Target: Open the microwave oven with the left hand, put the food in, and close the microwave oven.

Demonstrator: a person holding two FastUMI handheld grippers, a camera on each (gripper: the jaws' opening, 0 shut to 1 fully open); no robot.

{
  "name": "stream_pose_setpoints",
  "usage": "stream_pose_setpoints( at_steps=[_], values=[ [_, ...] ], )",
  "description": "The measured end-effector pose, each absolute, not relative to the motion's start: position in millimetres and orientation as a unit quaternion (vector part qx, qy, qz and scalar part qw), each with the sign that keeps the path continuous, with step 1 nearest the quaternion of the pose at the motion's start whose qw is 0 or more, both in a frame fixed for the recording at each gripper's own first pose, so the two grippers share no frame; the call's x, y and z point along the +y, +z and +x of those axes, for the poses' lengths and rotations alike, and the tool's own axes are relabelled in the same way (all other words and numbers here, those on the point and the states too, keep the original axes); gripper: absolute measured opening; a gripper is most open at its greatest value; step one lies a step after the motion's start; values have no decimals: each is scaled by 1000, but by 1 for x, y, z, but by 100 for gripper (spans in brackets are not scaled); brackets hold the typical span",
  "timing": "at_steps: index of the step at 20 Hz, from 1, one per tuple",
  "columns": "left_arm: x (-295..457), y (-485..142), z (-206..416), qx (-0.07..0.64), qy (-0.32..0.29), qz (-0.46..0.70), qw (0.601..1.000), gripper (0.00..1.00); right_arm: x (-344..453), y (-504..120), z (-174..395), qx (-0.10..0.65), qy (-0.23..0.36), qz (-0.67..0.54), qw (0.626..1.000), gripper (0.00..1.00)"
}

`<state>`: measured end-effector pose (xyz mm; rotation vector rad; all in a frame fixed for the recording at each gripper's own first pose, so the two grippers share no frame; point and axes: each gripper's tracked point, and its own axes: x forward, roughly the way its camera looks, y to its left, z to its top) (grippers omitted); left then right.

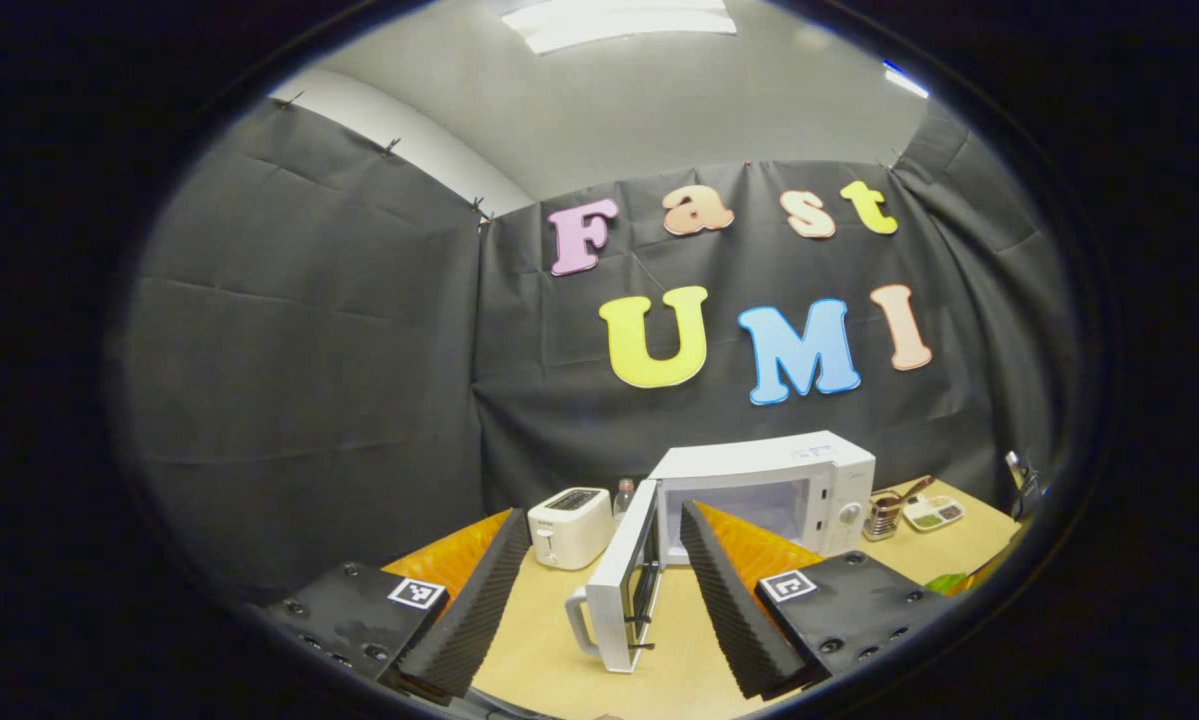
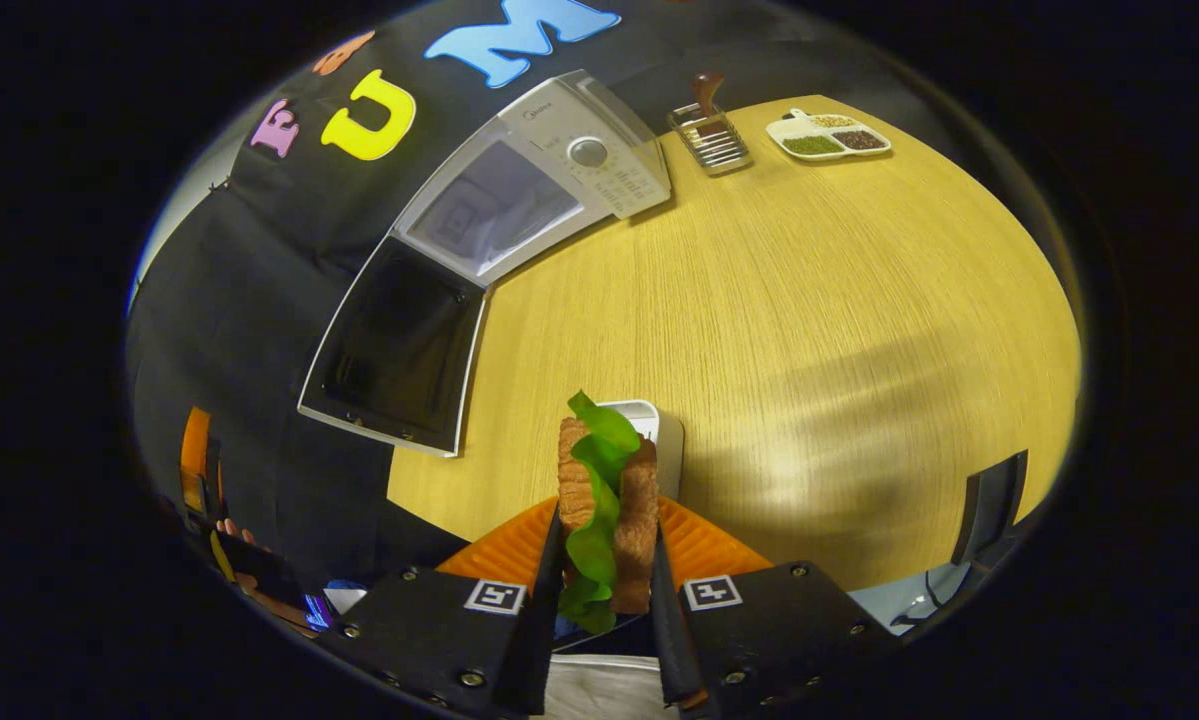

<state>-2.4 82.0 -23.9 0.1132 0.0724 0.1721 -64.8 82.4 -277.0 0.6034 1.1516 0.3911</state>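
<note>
Right gripper [image 2: 604, 590] pinches the sandwich [image 2: 607, 500] while I hold my left gripper [image 1: 599, 610] spread before the open microwave door [image 1: 624, 580]; next I must carry it ahead into the cavity [image 2: 494, 212].

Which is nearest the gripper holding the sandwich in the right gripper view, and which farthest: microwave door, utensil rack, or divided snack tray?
From the right gripper, shut on the sandwich:
1. Microwave door, swung open, up-left.
2. Utensil rack, far side of the table, beside the microwave.
3. Snack tray, right of the rack, slightly farther.
</note>
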Motion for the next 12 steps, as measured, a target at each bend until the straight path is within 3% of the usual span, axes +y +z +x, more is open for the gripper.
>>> stream_pose_setpoints(
  at_steps=[12],
  values=[
    [106,-17,52,25,58,27,998,98,128,-209,32,412,157,352,826,43]
  ],
)
